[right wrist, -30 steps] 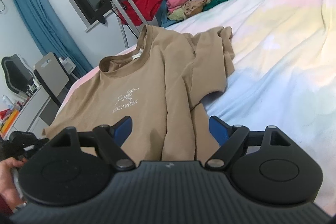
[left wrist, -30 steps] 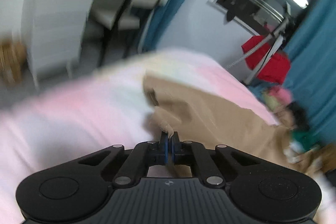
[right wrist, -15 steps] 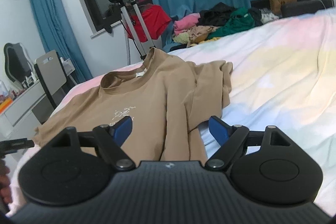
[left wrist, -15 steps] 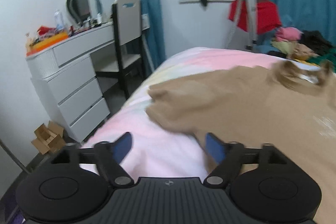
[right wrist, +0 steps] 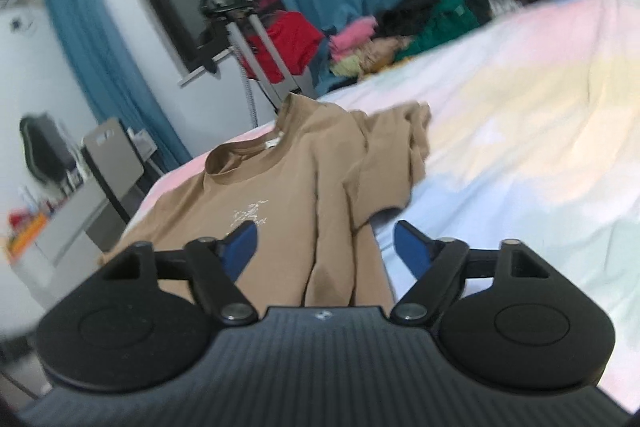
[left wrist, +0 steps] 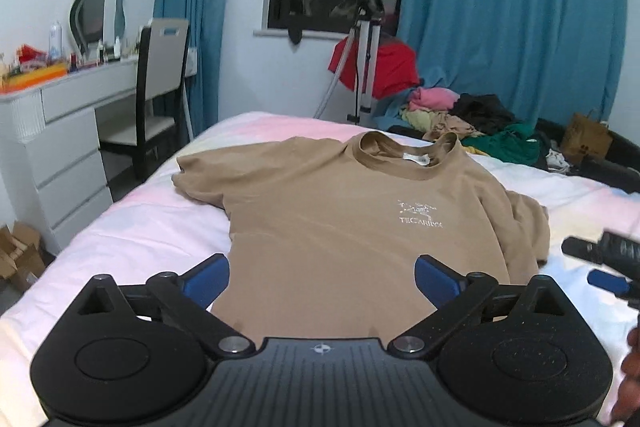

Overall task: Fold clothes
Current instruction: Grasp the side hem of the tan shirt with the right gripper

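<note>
Left claw (left wrist: 322,279) opening, empty — tan shirt (left wrist: 340,215) just beyond, right claw (right wrist: 324,247) closing, ungripped.

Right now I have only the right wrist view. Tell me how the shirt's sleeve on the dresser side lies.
Observer: In the left wrist view, that sleeve of the tan T-shirt lies spread outward on the bed, not folded in.
Operator: Report the left gripper.
Observer: The left gripper is over the shirt's lower part. Its jaws are opening, with no cloth pinched between the pads.
Operator: Check the floor beside the bed on that side.
Observer: Brown cardboard pieces lie there, at the foot of the white dresser.
</note>
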### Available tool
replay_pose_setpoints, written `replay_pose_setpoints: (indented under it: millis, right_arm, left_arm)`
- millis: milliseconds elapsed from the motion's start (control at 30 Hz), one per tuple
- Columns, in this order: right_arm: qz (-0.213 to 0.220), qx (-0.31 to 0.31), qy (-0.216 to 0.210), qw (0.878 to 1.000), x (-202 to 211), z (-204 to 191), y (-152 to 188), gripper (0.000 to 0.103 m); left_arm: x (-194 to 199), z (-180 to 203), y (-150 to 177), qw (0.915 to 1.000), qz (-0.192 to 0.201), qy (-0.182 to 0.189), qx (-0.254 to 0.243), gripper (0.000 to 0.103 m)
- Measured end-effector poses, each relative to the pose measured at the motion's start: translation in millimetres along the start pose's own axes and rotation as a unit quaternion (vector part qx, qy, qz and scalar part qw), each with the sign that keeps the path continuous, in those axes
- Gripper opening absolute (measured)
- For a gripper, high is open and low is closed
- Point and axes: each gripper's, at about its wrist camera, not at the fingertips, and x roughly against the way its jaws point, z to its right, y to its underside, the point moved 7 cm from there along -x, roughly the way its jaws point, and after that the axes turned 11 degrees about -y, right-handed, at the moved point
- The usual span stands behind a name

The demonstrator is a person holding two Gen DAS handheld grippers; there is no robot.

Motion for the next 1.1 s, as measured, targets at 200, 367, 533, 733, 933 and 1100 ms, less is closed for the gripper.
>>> replay_pose_setpoints:
  millis: [200, 367, 533, 733, 933, 1100]
  right_arm:
    - [-0.003, -0.097, -0.023, 0.995, -19, 30, 3, 0.074]
    - [-0.034, -0.190, -0.081, 0.978, -58, 43, 14, 0.073]
    - [0.001, -0.227, -0.069, 0.971, -90, 62, 14, 0.071]
    - [0.025, -0.191, -0.061, 0.979, -115, 67, 0, 0.072]
    - [0.069, -0.218, -0.059, 0.972, -117, 87, -11, 0.053]
    - [0.075, -0.231, -0.035, 0.969, -113, 104, -9, 0.016]
  left_arm:
    - [-12, 6, 9, 0.9999, 0.002, 0.009, -0.009, 0.100]
    - [-41, -2, 12, 0.9998, -0.015, 0.004, -0.009, 0.100]
    - [-68, -16, 16, 0.9989, -0.035, -0.028, -0.008, 0.100]
    - [-91, -17, 21, 0.9977, -0.052, -0.043, -0.006, 0.100]
    - [-109, -7, 28, 0.9973, -0.062, -0.036, -0.017, 0.100]
    - [-116, -1, 37, 0.9964, -0.080, -0.023, -0.014, 0.100]
